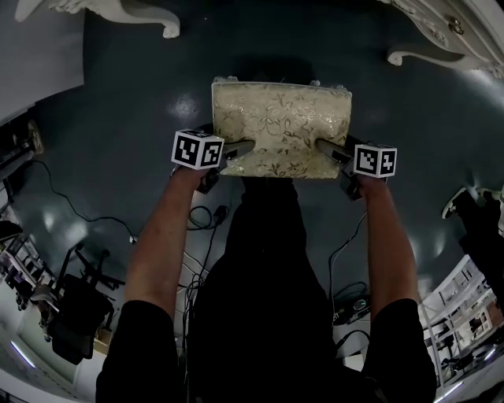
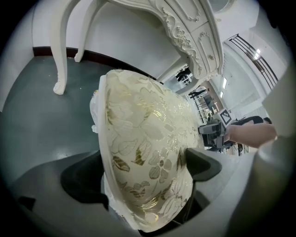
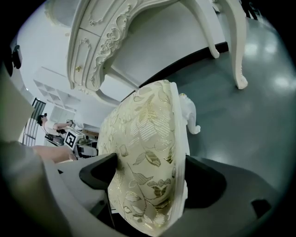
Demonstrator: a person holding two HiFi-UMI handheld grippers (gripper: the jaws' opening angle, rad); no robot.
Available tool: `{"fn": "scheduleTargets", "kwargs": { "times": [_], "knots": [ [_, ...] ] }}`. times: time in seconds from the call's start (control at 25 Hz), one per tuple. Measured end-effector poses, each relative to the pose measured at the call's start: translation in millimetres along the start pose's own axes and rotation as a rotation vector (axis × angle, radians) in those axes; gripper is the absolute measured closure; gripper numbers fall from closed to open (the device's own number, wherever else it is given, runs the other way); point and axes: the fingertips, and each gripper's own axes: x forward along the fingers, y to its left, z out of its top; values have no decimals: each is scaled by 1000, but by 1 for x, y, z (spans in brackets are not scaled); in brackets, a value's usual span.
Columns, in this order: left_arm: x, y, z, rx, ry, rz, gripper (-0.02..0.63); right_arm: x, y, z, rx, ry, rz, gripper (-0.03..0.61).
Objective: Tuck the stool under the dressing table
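Observation:
The stool (image 1: 279,130) has a cream cushion with a gold leaf pattern and stands on the dark floor in front of the white dressing table (image 2: 185,32). In the head view it sits between the table's two curved legs (image 1: 161,24) (image 1: 409,55), just short of them. My left gripper (image 1: 240,151) straddles the cushion's near left corner (image 2: 148,139) with its jaws wide apart, one above and one below. My right gripper (image 1: 327,151) straddles the near right corner (image 3: 143,152) the same way. Whether its pads press on the cushion does not show.
Black cables (image 1: 205,216) trail over the floor beside my legs. A dark chair base (image 1: 71,307) stands at the lower left and shelving (image 1: 472,307) at the lower right. The table's carved legs (image 2: 60,55) (image 3: 238,55) rise just beyond the stool.

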Motion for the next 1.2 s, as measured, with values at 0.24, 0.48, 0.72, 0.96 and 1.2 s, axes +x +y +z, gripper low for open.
{"fn": "scheduleTargets", "kwargs": {
  "times": [0.24, 0.48, 0.72, 0.96, 1.2],
  "knots": [
    [-2, 0, 1, 1, -3, 14, 71, 0, 2, 0, -2, 14, 1, 147],
    [-3, 2, 0, 10, 22, 24, 72, 0, 1, -3, 2, 1, -9, 149],
    [-2, 0, -2, -5, 29, 39, 71, -2, 1, 2, -20, 21, -20, 149],
    [-14, -6, 6, 15, 11, 61, 71, -6, 12, 6, -3, 20, 11, 149],
    [-6, -2, 4, 17, -27, 86, 71, 8, -3, 0, 14, 7, 50, 149]
  ]
}}
